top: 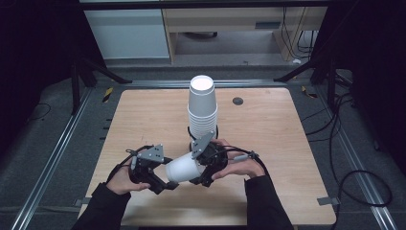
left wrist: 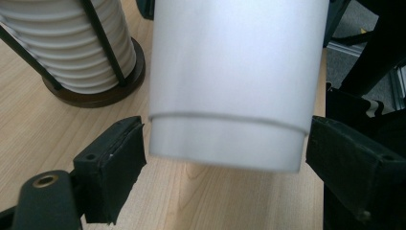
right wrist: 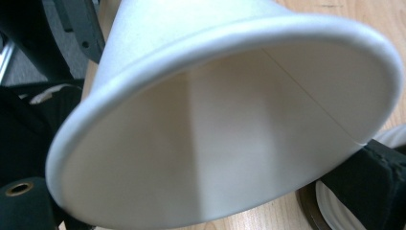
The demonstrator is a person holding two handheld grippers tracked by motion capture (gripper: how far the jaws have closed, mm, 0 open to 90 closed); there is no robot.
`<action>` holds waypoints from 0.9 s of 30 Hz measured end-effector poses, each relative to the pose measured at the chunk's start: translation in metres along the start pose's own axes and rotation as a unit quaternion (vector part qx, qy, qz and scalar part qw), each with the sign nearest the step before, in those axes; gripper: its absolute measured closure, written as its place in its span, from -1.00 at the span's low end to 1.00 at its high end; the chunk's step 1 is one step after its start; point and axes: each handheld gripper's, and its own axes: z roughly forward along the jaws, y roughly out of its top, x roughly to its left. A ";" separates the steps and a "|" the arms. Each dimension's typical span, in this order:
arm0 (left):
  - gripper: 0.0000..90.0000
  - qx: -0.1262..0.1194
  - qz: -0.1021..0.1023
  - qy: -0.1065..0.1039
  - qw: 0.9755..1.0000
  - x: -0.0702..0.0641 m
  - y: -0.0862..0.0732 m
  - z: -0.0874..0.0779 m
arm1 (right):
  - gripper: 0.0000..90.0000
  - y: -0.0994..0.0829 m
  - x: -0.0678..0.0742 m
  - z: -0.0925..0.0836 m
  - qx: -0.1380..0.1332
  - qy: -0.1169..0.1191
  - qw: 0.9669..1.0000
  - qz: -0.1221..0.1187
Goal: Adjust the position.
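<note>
Cup handover near the stack
Right gripper (top: 203, 167) pinches the paper cup (top: 183, 167) rim — left gripper (top: 163, 184), jaws spread around its base, should close gently before release.

No lettering, number, brand or sign can be read anywhere here. The plain white paper cup (left wrist: 230, 86) between the left gripper's jaws shows a blank wall and a blank foot band, and its cream inside (right wrist: 215, 143), seen past the right gripper's jaws, carries just a seam line, no print. The ribbed stack of white paper cups (left wrist: 67, 43) off beside the left jaw is unmarked too. The black jaw pads bear screw holes, no stamps. Farther out, the small yellow-and-black striped tabs (top: 108, 92) on the floor rails are bare hazard stripes without words.
</note>
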 end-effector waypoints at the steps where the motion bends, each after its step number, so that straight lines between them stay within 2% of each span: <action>1: -0.71 0.002 0.001 0.001 1.000 0.000 0.000 0.001 | -0.84 0.001 0.000 0.002 0.003 0.002 1.000 -0.001; 10: -0.69 0.020 0.006 0.005 1.000 -0.001 0.000 0.007 | -0.84 0.012 0.001 0.016 0.018 0.014 1.000 -0.016; 13: -0.66 0.026 0.007 0.007 1.000 -0.001 0.000 0.009 | -0.84 0.015 0.001 0.017 0.018 0.014 1.000 -0.018; 17: -0.54 0.029 0.007 0.008 1.000 -0.002 -0.001 0.010 | -0.84 0.017 0.002 0.019 0.018 0.017 0.999 -0.020; 27: -0.51 0.034 0.012 0.007 0.999 -0.001 -0.002 0.010 | -0.86 0.016 0.002 0.022 0.019 0.017 0.999 -0.023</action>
